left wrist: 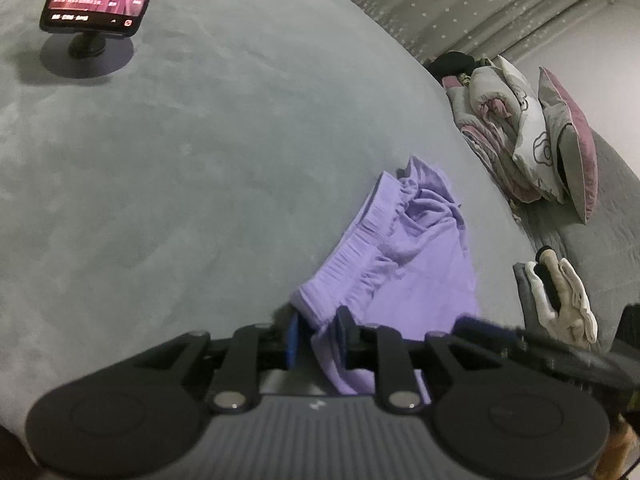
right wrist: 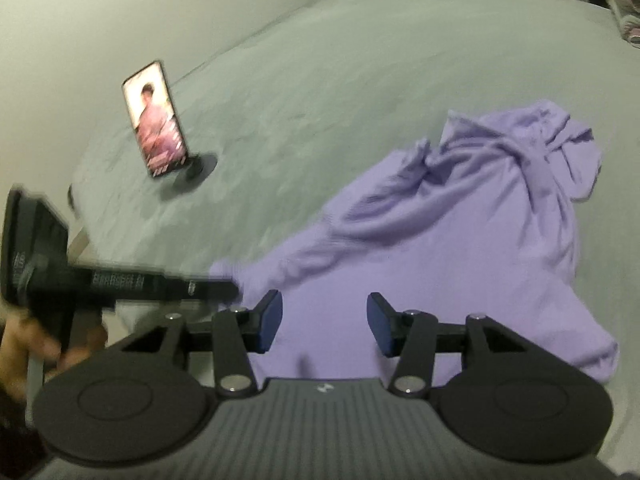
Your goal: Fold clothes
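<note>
Near the bed's right edge [left wrist: 516, 216], on the grey cover, a lilac garment [right wrist: 460, 240] lies rumpled, its long axis running from the near edge, where the tongs are, away toward the pillows [left wrist: 560, 148], gathered waistband along its left side. Left tongs [left wrist: 318, 340] stand narrow with a fold of cloth between the pads, whether still pinched cannot be told; right tongs [right wrist: 324, 326] stand wide over the near hem, holding nothing. Judged stage: laying out before folding; the next move calls for smoothing the bunched far end
</note>
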